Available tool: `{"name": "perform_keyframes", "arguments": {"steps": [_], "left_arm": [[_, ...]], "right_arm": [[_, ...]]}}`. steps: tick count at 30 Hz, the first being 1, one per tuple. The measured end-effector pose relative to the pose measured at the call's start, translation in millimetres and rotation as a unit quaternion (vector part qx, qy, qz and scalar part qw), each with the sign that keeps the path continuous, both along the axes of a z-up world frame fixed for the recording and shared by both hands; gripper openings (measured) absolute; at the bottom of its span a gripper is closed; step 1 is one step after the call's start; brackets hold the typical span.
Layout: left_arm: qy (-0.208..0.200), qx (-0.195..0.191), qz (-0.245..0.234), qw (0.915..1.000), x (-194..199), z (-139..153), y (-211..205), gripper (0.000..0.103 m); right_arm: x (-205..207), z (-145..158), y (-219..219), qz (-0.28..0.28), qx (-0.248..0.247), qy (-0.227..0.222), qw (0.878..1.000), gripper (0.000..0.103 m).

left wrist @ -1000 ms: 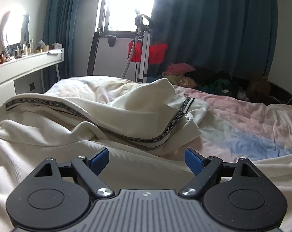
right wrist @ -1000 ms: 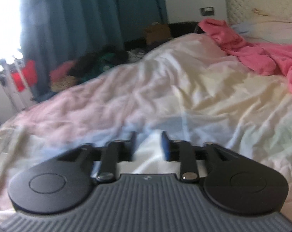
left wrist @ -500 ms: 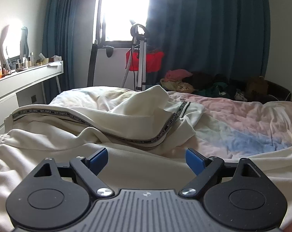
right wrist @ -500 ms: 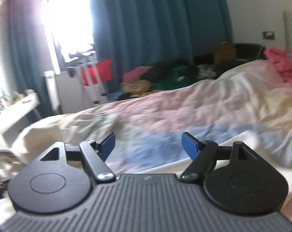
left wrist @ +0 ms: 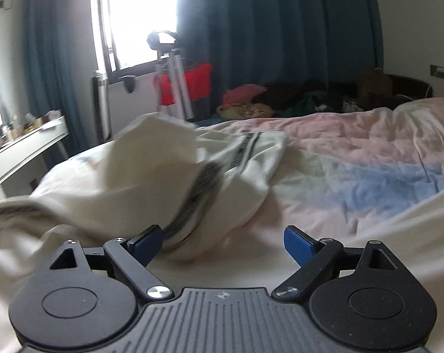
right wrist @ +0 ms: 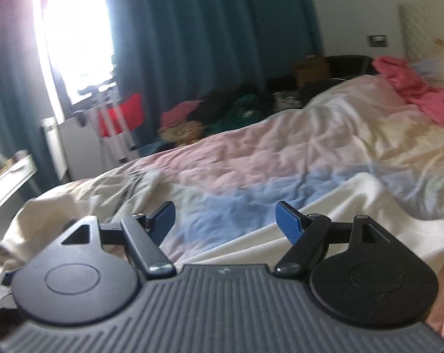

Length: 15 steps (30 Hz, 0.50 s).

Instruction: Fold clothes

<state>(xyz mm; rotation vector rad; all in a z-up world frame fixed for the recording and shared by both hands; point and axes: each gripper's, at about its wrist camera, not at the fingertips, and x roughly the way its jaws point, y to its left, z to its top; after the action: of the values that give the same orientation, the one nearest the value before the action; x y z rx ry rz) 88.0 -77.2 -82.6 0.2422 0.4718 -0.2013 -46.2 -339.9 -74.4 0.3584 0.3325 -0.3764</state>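
A cream garment [left wrist: 139,170] with dark striped trim lies crumpled on the bed, bulging up at the left of the left wrist view. My left gripper [left wrist: 223,242] hovers open just above its near fold, nothing between the blue pads. In the right wrist view the same cream cloth [right wrist: 354,214] spreads under and to the right of my right gripper [right wrist: 225,217], which is open and holds nothing. More of the garment [right wrist: 83,194] bunches at the left. The images are blurred by motion.
The bed carries a pink, blue and cream duvet [left wrist: 354,158]. A pink blanket [right wrist: 412,94] lies by the headboard. A tripod with a red bag [left wrist: 177,88] stands under the window. Beyond the bed lies a pile of clothes [left wrist: 295,100], and a white desk [left wrist: 25,144] stands at the left.
The right gripper, nearly shut a second ago, has opened and swung left towards the window. The left gripper has shifted, and the garment's folded part now stands nearer to it.
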Motion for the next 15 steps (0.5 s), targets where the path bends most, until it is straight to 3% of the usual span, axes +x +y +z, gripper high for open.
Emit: {"name": "perform_keyframes", "arguments": {"steps": [4, 10, 12, 13, 15], "left_arm": [[-0.011, 0.048, -0.01, 0.9987, 58, -18, -56, 0.094], [0.001, 0.098, 0.049, 0.994, 154, -34, -111, 0.098], [-0.004, 0.112, 0.052, 0.9924, 180, -39, -123, 0.093], [-0.009, 0.126, 0.049, 0.9907, 189, -43, -129, 0.088], [-0.033, 0.168, 0.046, 0.9841, 199, -53, -143, 0.087]], "right_arm": [[9, -13, -11, -0.028, 0.003, 0.007, 1.0, 0.077], [36, -34, -21, -0.046, 0.0, 0.015, 0.999, 0.077], [46, -42, -22, -0.05, -0.008, 0.017, 0.999, 0.077], [52, -46, -24, -0.049, -0.006, 0.021, 0.999, 0.077], [60, -54, -29, -0.046, 0.005, 0.028, 0.999, 0.077]]}}
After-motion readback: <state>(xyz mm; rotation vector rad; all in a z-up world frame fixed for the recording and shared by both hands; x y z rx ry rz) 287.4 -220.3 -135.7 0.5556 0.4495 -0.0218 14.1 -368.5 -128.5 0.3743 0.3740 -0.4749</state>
